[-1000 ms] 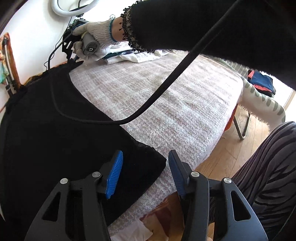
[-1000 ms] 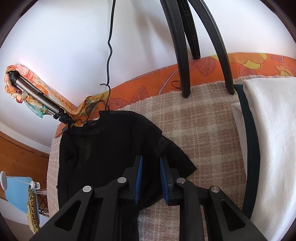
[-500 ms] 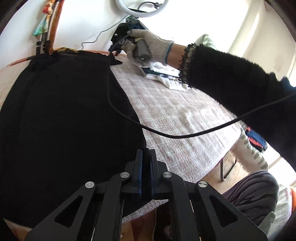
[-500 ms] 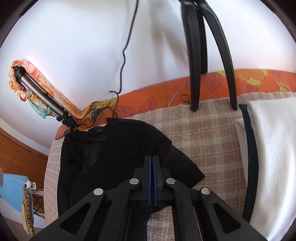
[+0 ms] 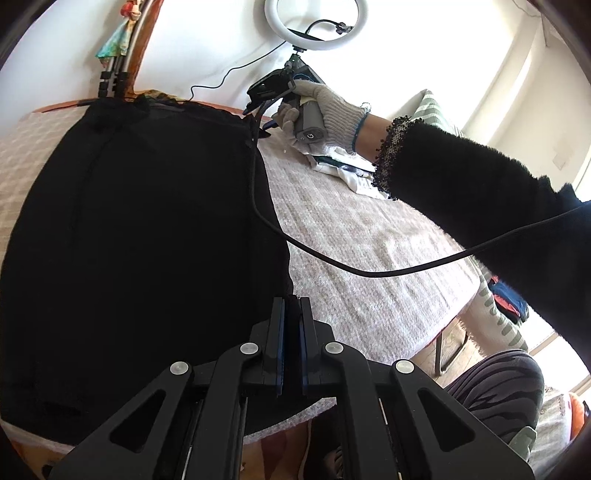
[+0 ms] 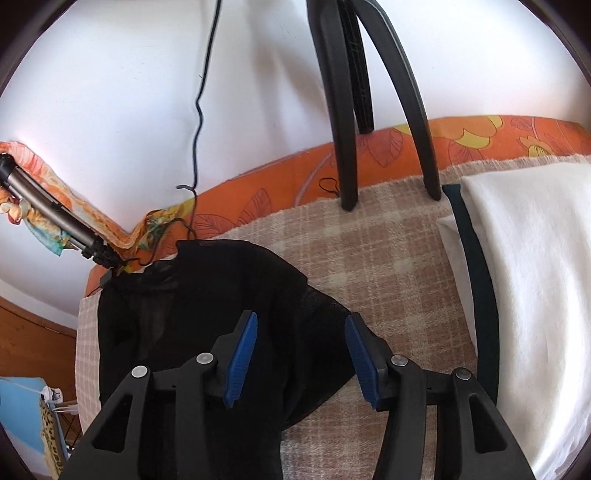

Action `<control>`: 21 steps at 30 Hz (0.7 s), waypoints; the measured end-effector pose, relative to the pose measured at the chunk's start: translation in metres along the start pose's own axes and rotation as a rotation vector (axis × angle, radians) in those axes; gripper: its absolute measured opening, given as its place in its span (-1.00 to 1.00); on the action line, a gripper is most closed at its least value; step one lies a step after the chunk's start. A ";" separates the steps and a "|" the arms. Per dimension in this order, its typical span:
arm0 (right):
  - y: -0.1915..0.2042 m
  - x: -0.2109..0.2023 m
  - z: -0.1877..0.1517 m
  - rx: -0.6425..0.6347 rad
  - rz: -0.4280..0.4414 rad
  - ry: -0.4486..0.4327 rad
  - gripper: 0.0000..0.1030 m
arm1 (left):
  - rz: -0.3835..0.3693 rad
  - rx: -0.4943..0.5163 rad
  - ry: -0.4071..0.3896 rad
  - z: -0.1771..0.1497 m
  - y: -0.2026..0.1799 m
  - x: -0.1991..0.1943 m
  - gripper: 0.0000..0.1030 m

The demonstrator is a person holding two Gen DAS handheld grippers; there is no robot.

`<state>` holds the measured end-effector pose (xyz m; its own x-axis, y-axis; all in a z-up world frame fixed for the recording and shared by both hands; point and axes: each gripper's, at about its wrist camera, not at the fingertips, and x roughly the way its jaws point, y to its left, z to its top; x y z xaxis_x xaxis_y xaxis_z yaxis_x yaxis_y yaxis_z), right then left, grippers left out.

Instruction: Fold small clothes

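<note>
A black garment (image 5: 140, 236) lies spread flat on the pink checked blanket (image 5: 369, 258). My left gripper (image 5: 290, 314) is shut on the garment's near right corner, with black cloth between the blue pads. In the right wrist view the same garment (image 6: 207, 295) lies below my right gripper (image 6: 301, 354), which is open, its blue pads standing apart over a sleeve or corner at the far end. The right gripper in the gloved hand also shows in the left wrist view (image 5: 266, 125), at the garment's far right corner.
Folded white and dark clothes (image 6: 524, 295) are stacked to the right. Black tripod legs (image 6: 347, 110) stand on the blanket by the wall. A ring light (image 5: 316, 22) stands behind. A black cable (image 5: 369, 271) hangs across the blanket. The bed edge (image 5: 424, 343) drops to the floor.
My right gripper was shut on the garment's far corner and has opened, letting it go. My left gripper shut on the near corner a second ago and stays shut.
</note>
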<state>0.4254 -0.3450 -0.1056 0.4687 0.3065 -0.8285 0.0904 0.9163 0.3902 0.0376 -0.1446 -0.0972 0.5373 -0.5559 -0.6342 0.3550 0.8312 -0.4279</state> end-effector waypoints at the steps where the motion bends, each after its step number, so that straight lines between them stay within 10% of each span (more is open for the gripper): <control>1: -0.003 0.005 0.000 0.012 0.013 0.009 -0.19 | 0.001 -0.002 0.001 0.000 0.001 0.000 -0.91; 7: 0.001 0.021 -0.002 0.001 0.058 0.019 -1.00 | 0.011 -0.031 -0.007 0.000 0.009 -0.005 -0.91; 21: 0.158 -0.001 -0.002 -0.420 -0.124 -0.091 -1.00 | 0.038 -0.240 -0.089 -0.005 0.051 -0.043 -0.91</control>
<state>0.4379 -0.1997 -0.0439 0.5543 0.1806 -0.8124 -0.2048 0.9758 0.0772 0.0286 -0.0787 -0.0948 0.6153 -0.5133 -0.5982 0.1476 0.8205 -0.5522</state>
